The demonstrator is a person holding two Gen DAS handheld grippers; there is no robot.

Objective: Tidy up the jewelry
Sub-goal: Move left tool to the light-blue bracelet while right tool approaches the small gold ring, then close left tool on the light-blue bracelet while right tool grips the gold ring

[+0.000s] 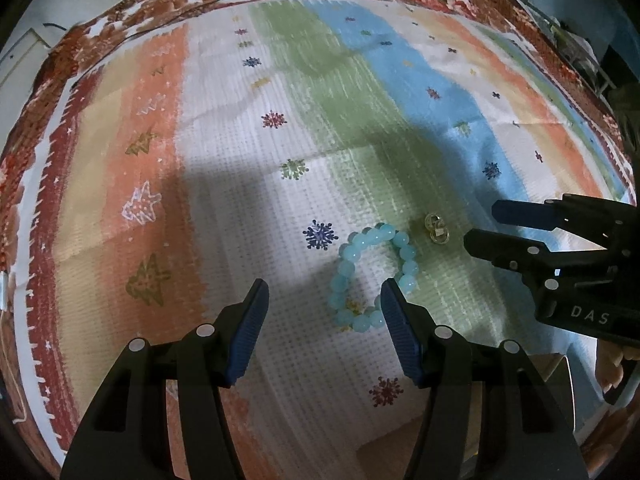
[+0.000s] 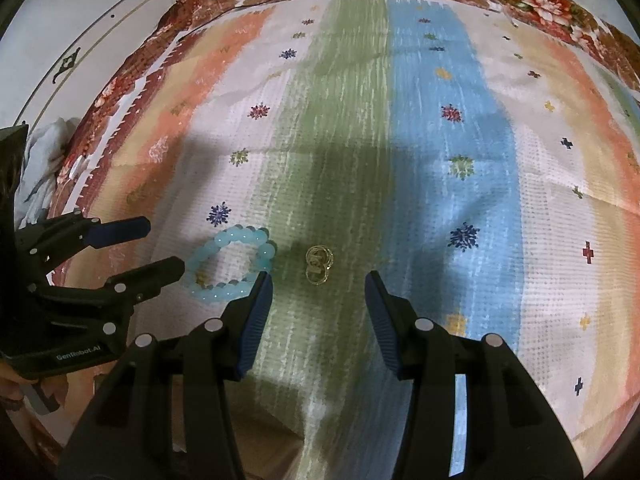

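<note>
- The left gripper (image 1: 324, 292) hangs above the striped cloth (image 1: 224, 184) with its blue pads (image 1: 250, 332) spread and nothing between them; the bare white band of the cloth shows through the gap.
- The bead bracelet (image 1: 370, 276), a ring of pale blue beads, lies flat on the cloth where the white band meets the green one; its near right edge sits behind the left gripper's right finger, so it is off to the right of the gap rather than centred in it; a straight descent from here would likely land that finger on the beads and shove the ring aside, or catch only one side so that it swings or slips out when lifted.
- The gold earrings (image 2: 319, 266), a small tangled cluster, rest on the green band just beside the bracelet but apart from it; they are small, low and shiny; pads closing too high would likely miss them, and pads pressed into the soft cloth may pinch a fold with them.
- The right gripper (image 2: 319, 276) is spread and empty, with the earrings just ahead of its gap; both tools work close together, so they could collide or knock the other's piece; no tray or box for the jewelry is in view.
</note>
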